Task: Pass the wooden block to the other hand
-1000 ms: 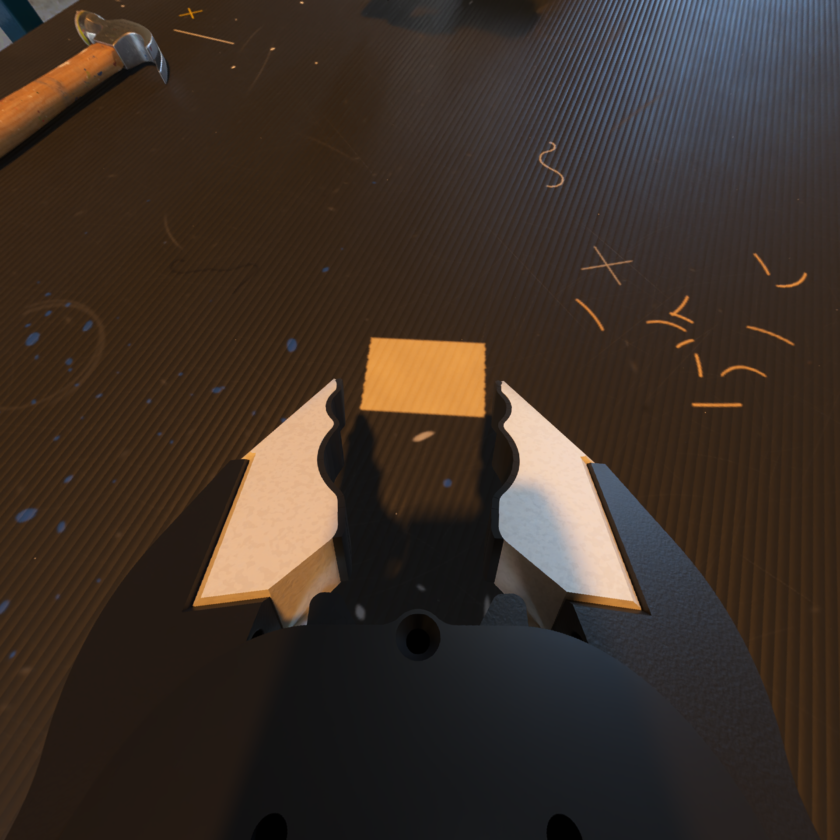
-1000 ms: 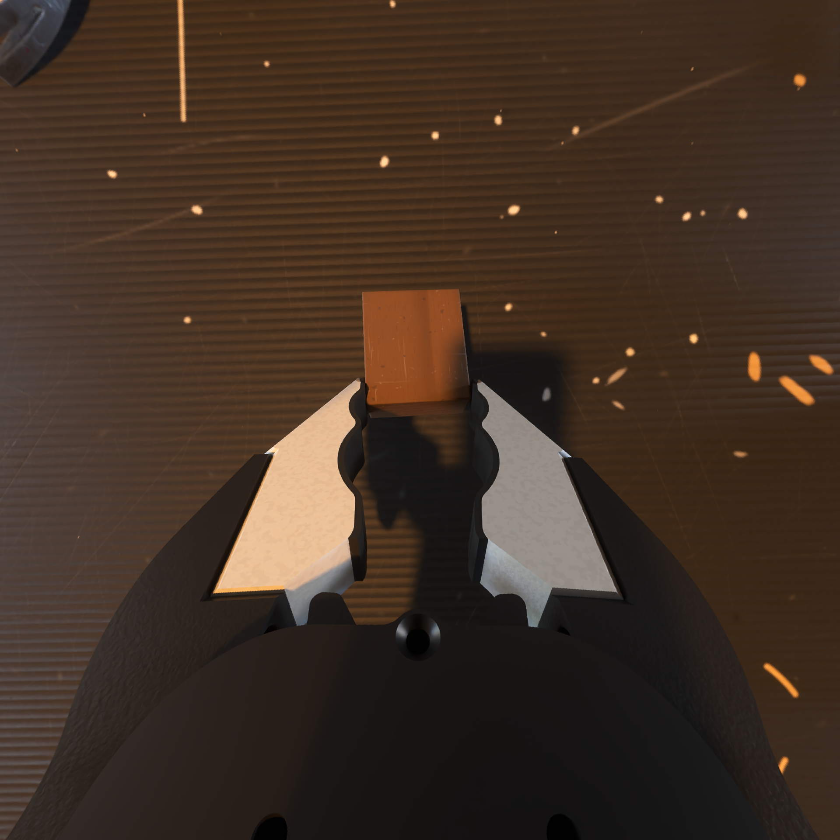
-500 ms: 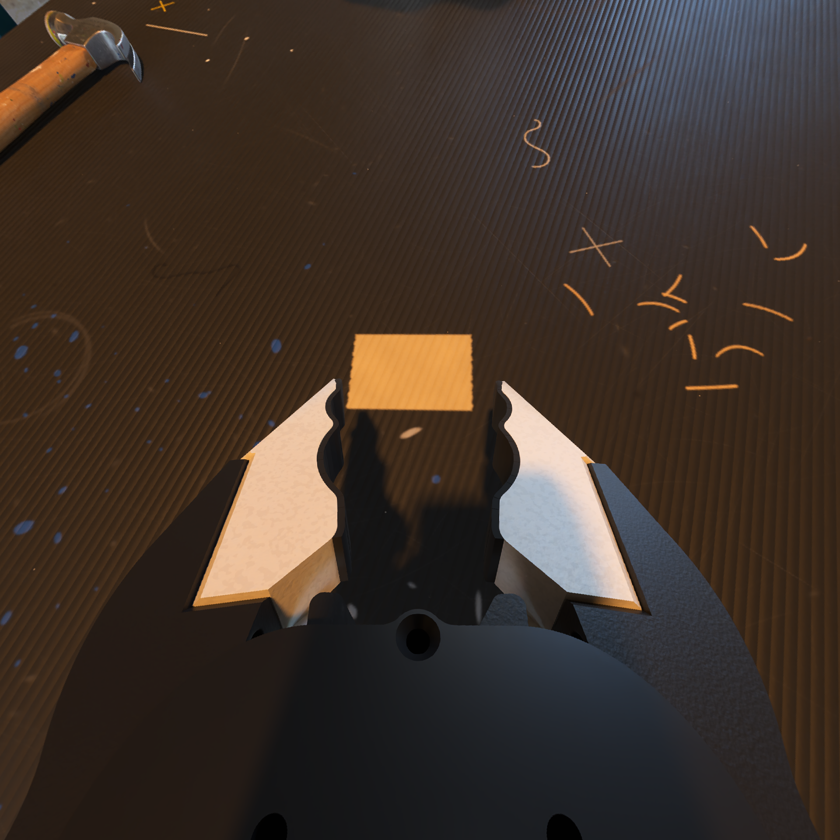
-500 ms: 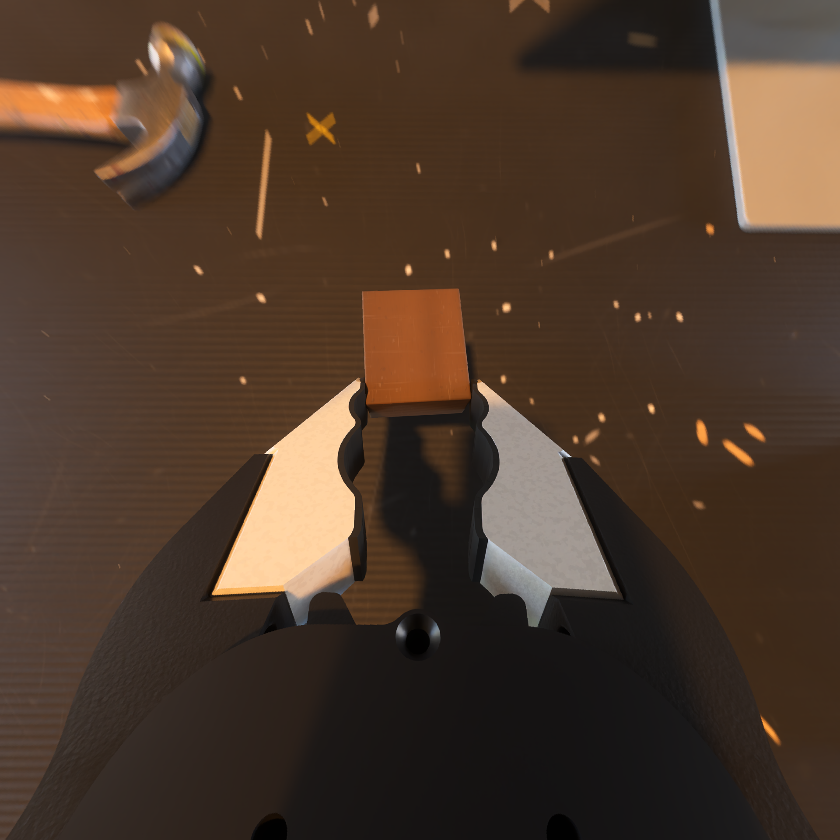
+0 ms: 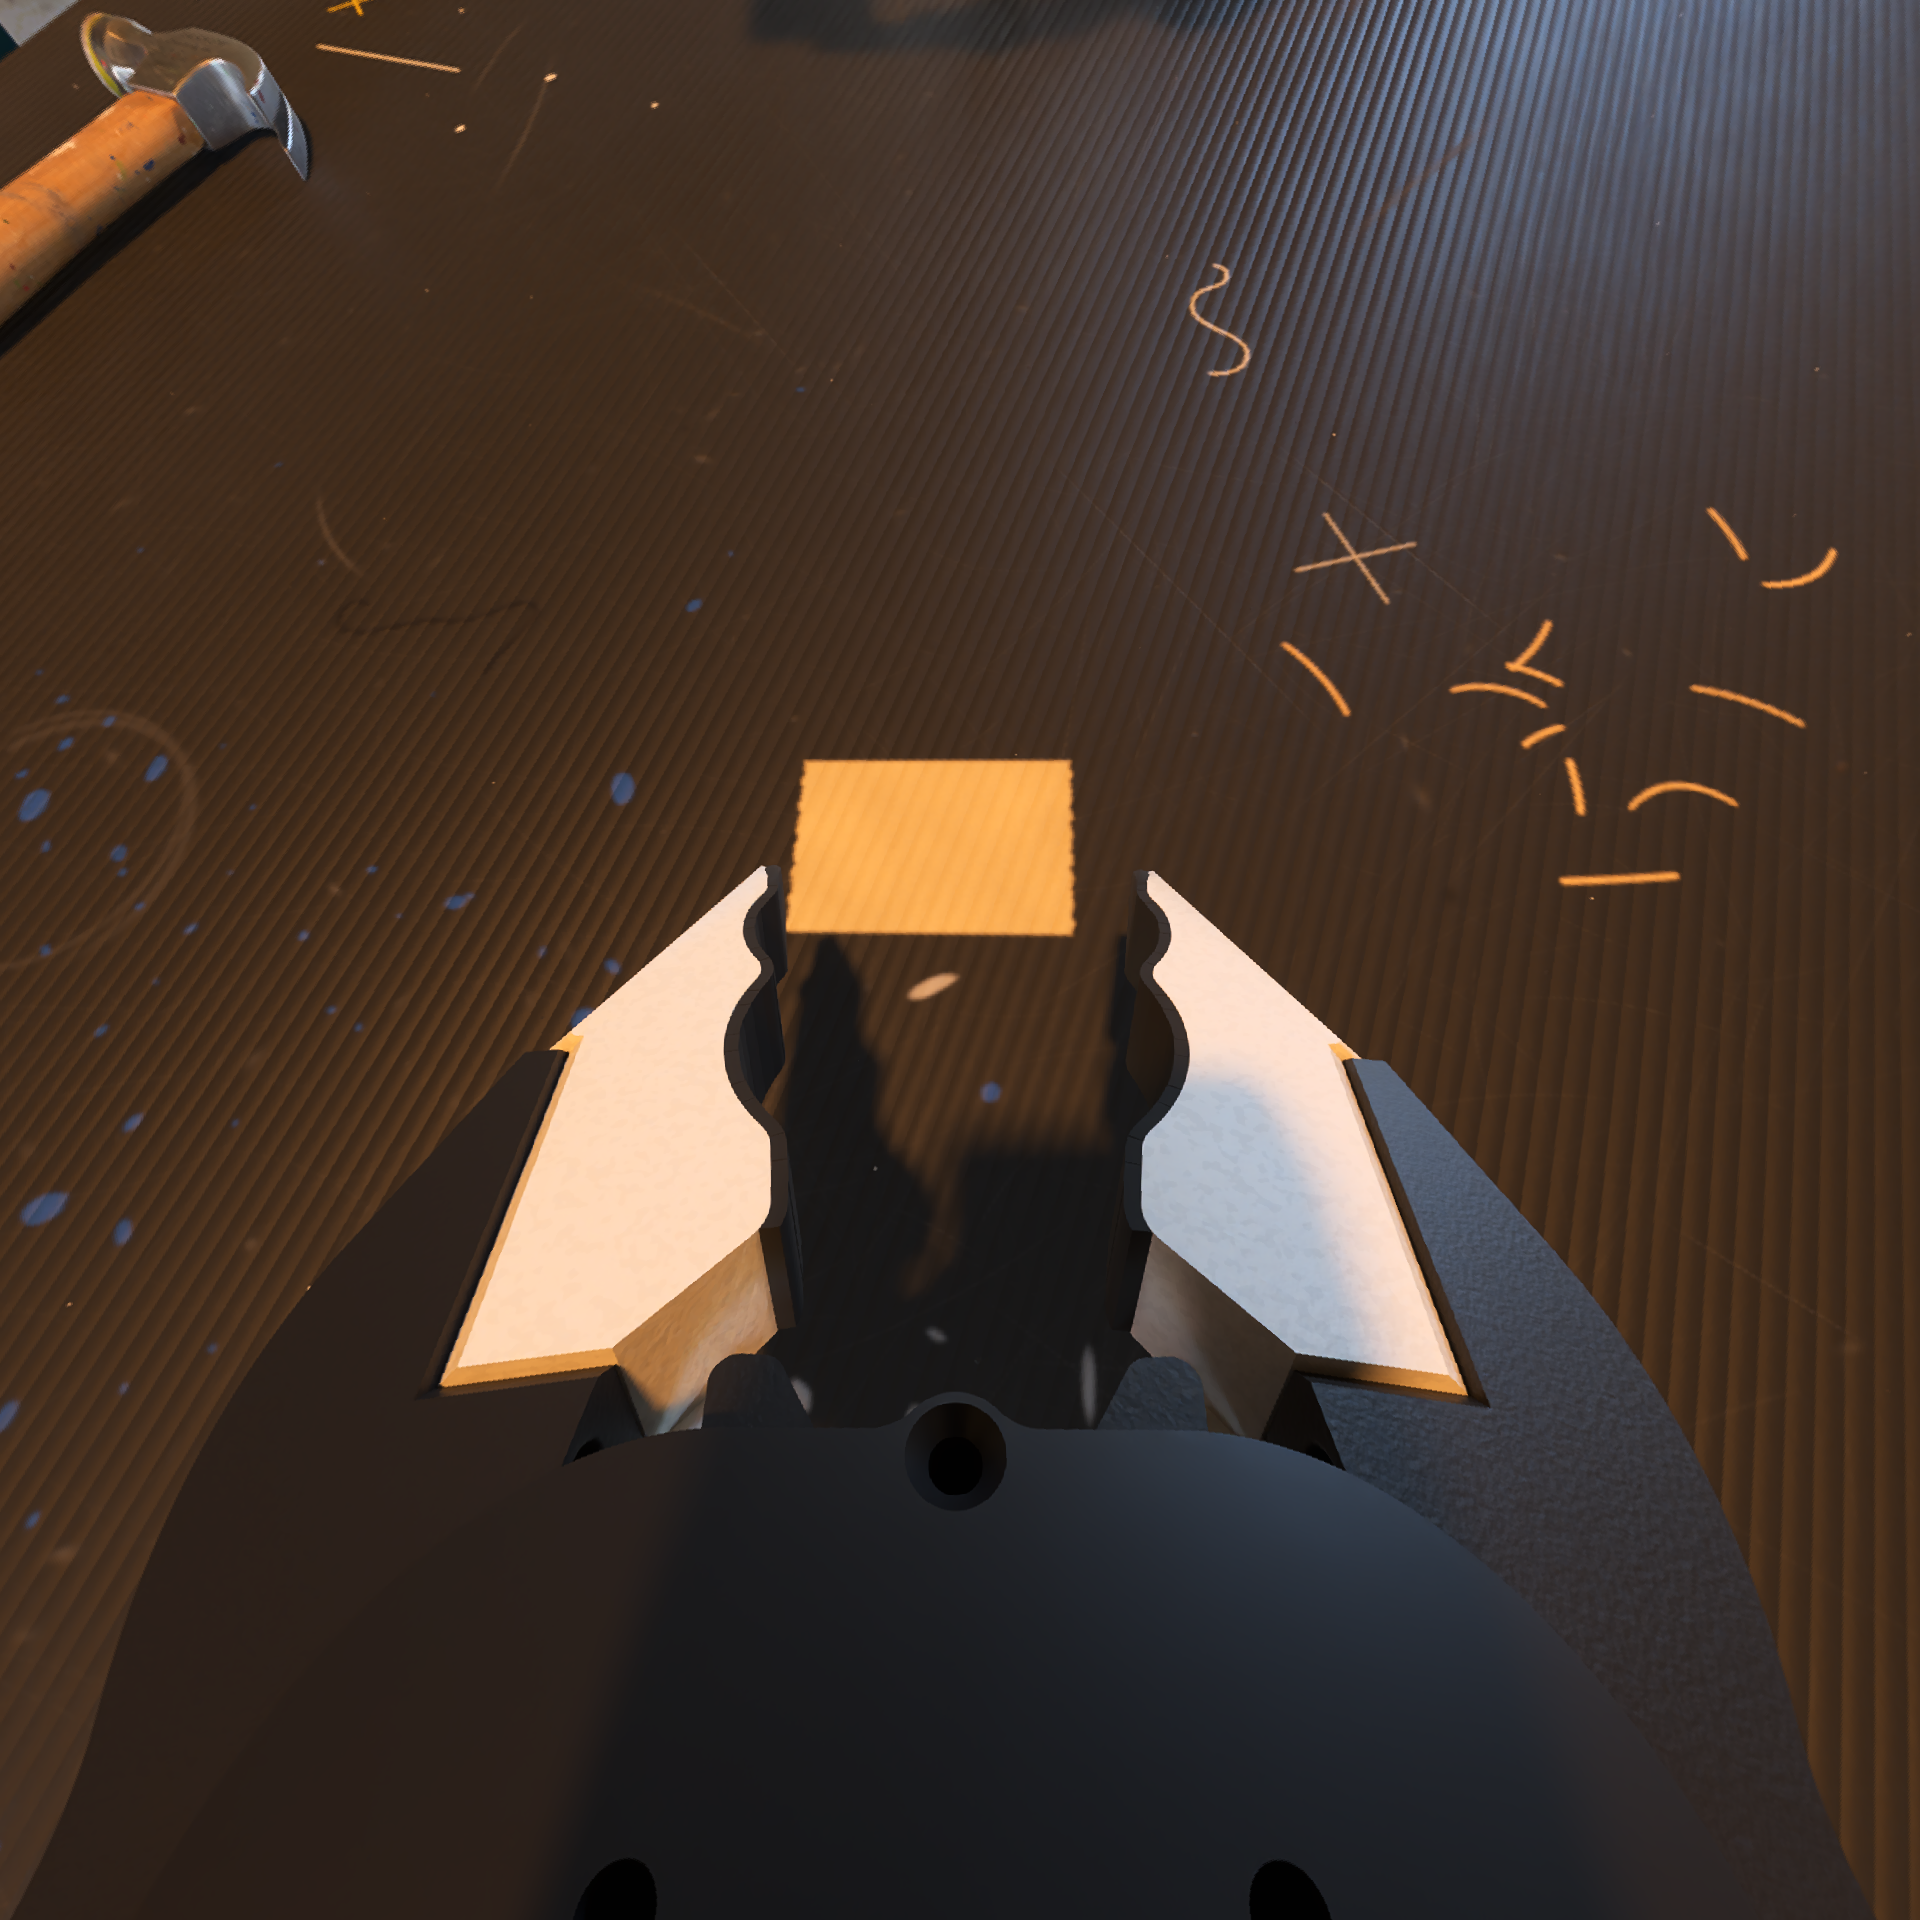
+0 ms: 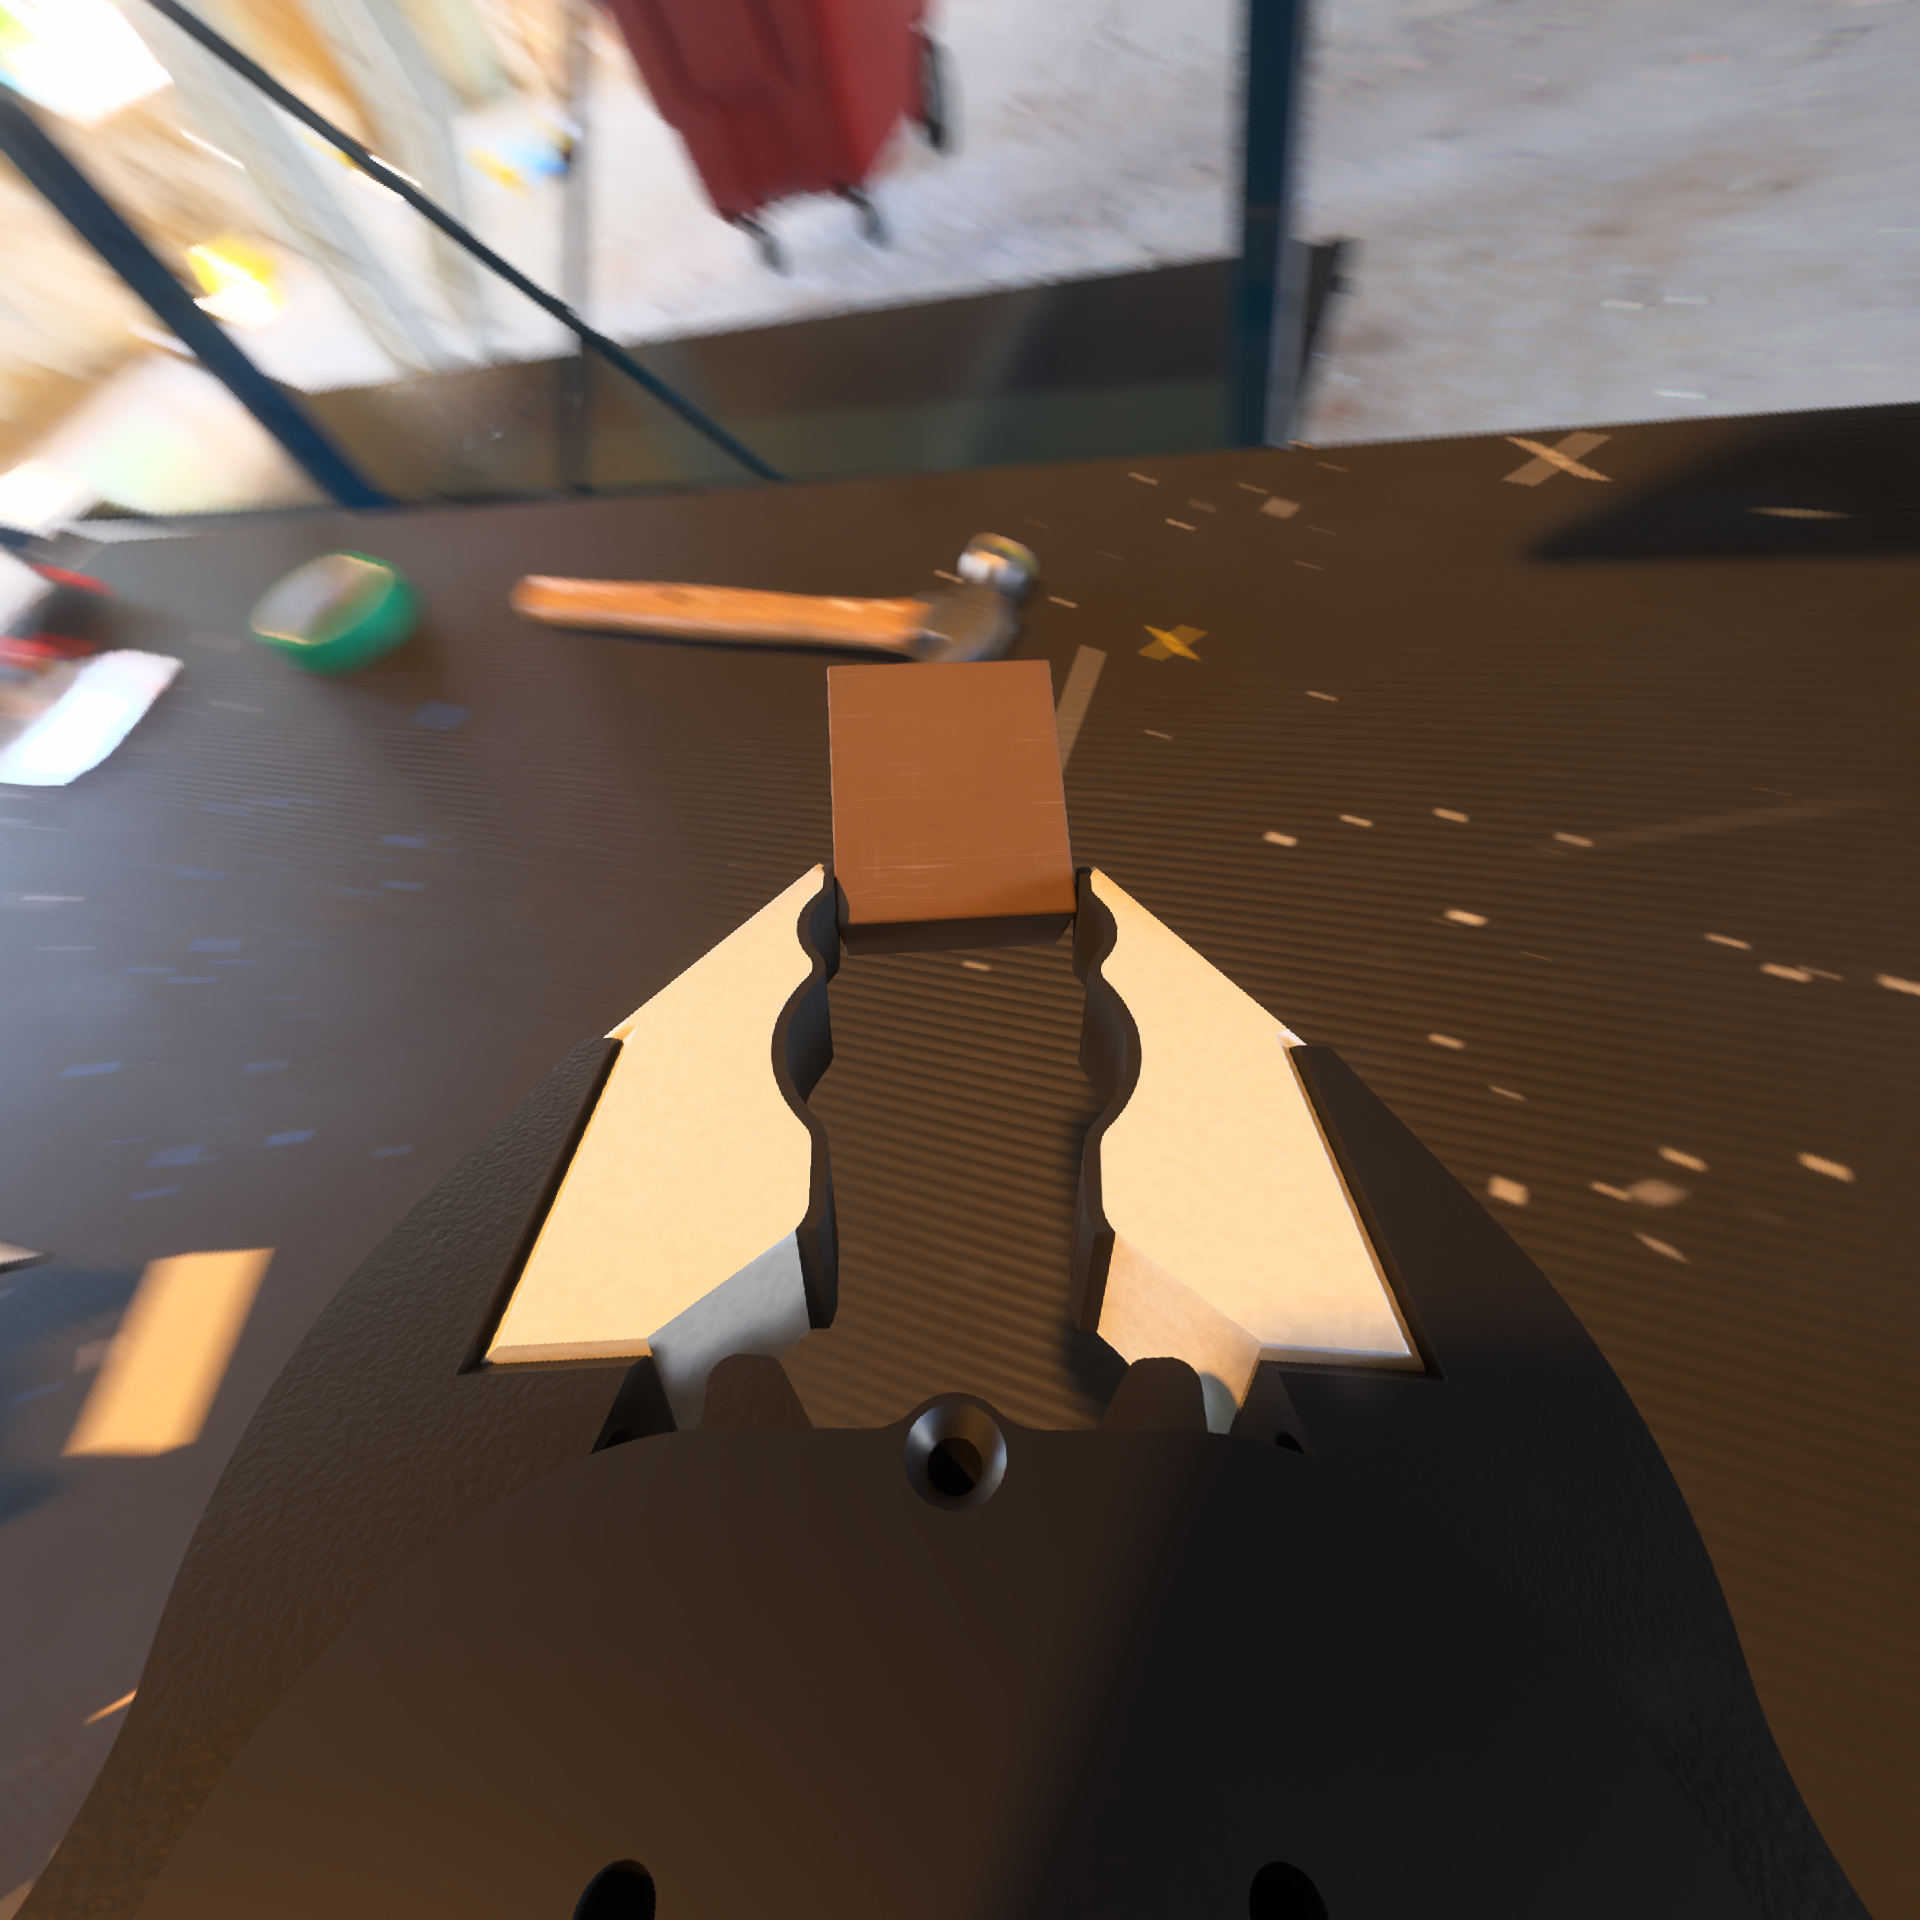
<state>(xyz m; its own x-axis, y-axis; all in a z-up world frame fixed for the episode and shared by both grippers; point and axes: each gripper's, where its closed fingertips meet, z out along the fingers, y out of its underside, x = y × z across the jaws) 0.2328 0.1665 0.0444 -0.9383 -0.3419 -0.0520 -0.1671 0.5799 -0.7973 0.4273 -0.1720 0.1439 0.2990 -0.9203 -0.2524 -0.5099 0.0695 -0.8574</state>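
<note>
The wooden block (image 6: 948, 795) is a brown rectangular piece clamped at its near end between the tips of my right gripper (image 6: 951, 896). It sticks out forward, held above the dark ribbed mat (image 6: 1455, 1039). The right gripper is tilted up enough for the table's far edge to show. My left gripper (image 5: 956, 899) is open and empty over the mat (image 5: 935, 468). A bright rectangular patch of light (image 5: 932, 847) lies on the mat just beyond its fingertips. Neither view shows the other gripper.
A wooden-handled hammer (image 6: 727, 613) lies on the mat beyond the block; it also shows far left in the left wrist view (image 5: 135, 156). A green round case (image 6: 332, 613) and a white flat thing (image 6: 83, 717) lie at the left. Orange marks (image 5: 1558, 707) dot the mat.
My right gripper has risen and tilted up with the block; its view swung from straight down on the mat to the hammer and the table's far edge. The left gripper barely shifted.
</note>
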